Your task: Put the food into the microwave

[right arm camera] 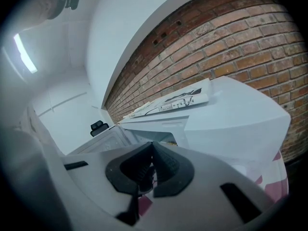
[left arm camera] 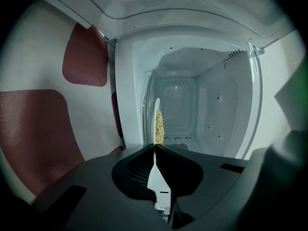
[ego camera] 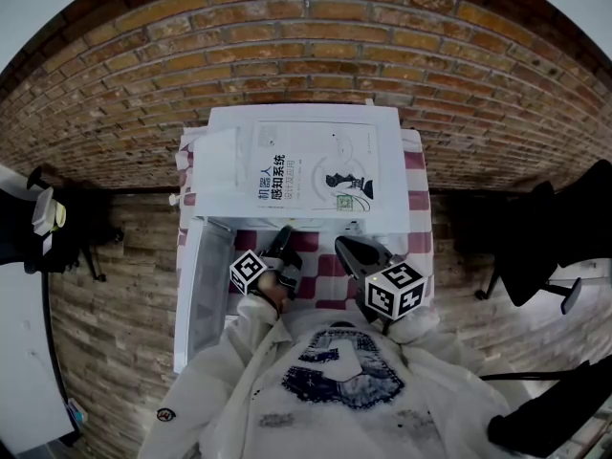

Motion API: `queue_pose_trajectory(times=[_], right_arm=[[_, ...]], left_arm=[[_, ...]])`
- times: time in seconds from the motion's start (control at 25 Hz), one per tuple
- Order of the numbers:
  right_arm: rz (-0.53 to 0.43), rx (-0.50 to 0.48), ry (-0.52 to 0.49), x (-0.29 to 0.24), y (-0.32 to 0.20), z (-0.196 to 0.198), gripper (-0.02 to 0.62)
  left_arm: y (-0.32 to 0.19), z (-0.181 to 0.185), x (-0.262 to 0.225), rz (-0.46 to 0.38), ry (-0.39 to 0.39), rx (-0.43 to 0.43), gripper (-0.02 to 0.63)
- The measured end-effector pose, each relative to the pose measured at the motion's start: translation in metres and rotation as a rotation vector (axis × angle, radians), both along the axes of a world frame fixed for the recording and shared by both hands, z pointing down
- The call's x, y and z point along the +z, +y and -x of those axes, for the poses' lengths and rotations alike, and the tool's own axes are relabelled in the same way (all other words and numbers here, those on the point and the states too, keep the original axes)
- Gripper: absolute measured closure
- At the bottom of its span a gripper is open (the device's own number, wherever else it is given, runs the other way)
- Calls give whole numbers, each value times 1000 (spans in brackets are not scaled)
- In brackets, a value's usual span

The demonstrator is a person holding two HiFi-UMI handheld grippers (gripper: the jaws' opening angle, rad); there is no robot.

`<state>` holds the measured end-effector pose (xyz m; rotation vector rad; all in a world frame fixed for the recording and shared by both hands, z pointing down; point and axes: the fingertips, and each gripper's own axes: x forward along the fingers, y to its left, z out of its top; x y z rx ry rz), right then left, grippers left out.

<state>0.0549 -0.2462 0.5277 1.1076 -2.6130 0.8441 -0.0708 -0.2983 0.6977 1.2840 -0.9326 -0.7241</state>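
Note:
A white microwave (ego camera: 387, 161) stands on a table with its door (ego camera: 203, 285) swung open to the left. In the left gripper view my left gripper (left arm camera: 155, 147) is shut on the rim of a thin white plate (left arm camera: 156, 110), seen edge-on. Yellowish food (left arm camera: 160, 124) lies on the plate, right at the mouth of the bare cavity (left arm camera: 202, 105). In the head view the left gripper (ego camera: 284, 239) points into the opening and the plate is hidden. My right gripper (ego camera: 342, 247) hangs just right of it in front of the microwave (right arm camera: 231, 114), its jaws (right arm camera: 153, 144) together with nothing held.
A book (ego camera: 316, 170) lies on top of the microwave. A red-and-white checked cloth (ego camera: 416, 208) covers the table. A brick wall (ego camera: 306, 36) stands behind. Dark chairs (ego camera: 535, 237) are at the right and a white desk (ego camera: 24, 333) at the left.

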Motion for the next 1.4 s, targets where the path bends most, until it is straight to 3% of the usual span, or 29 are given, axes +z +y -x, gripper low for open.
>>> queue_pose_trajectory(times=[0.24, 0.64, 0.96, 1.08, 1.4], right_arm=[[-2, -2, -2, 1, 1, 1, 581], [-8, -5, -11, -1, 8, 2, 581], [-3, -8, -23, 0, 17, 5, 581], [-2, -12, -29, 0, 20, 7, 581], [-10, -8, -40, -2, 27, 11, 581]], left_arm=[[-1, -8, -5, -34, -54, 59, 567], [12, -15, -7, -31, -53, 87, 549], [31, -13, -25, -70, -204, 154, 551], [37, -9, -39, -108, -301, 174, 578], [50, 0, -94, -272, -707, 265, 598]])
